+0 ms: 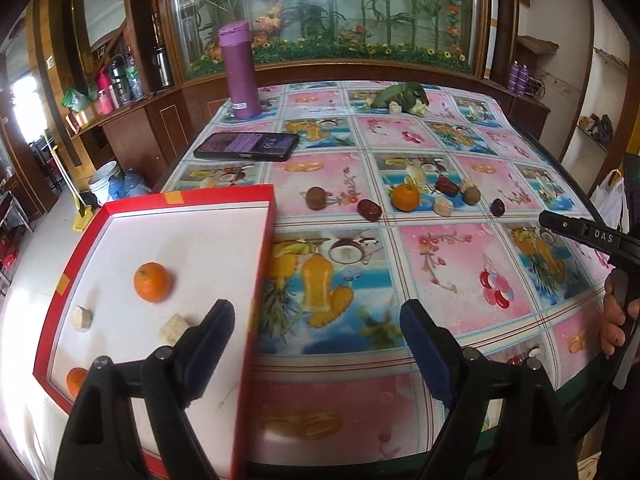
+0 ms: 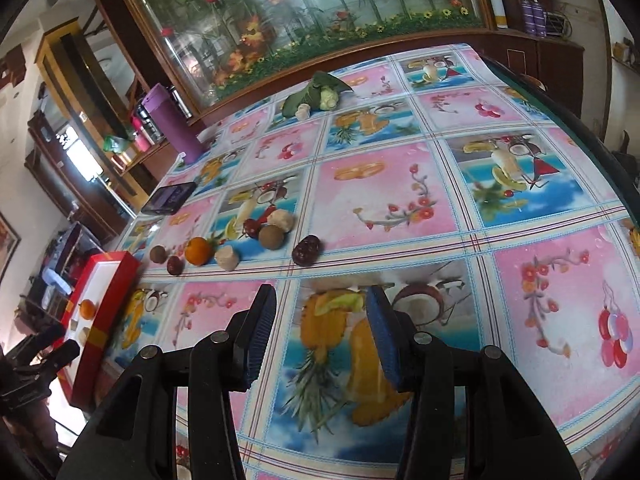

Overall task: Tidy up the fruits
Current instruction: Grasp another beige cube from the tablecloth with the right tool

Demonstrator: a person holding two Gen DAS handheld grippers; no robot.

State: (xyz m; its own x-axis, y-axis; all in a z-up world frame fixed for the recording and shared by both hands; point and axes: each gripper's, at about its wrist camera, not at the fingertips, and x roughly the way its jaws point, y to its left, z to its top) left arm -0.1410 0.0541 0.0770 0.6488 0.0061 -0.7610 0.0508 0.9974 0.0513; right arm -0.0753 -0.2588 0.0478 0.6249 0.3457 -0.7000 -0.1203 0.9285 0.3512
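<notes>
- Honestly, both the left gripper [image 1: 316,328] and right gripper [image 2: 320,332] hang released, grasping nothing.
- The round orange [image 2: 199,251] could roll off the tabletop [image 2: 400,184] if nudged.

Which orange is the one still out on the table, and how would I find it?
Start at the red box on the left of the table, then look right along the row of small fruits lying on the flowery tablecloth. The orange sits mid-row, between a dark red date and a pale chunk. It is the only bright, round orange thing there.

Home dining room (floral tablecloth [image 1: 440,264])
</notes>
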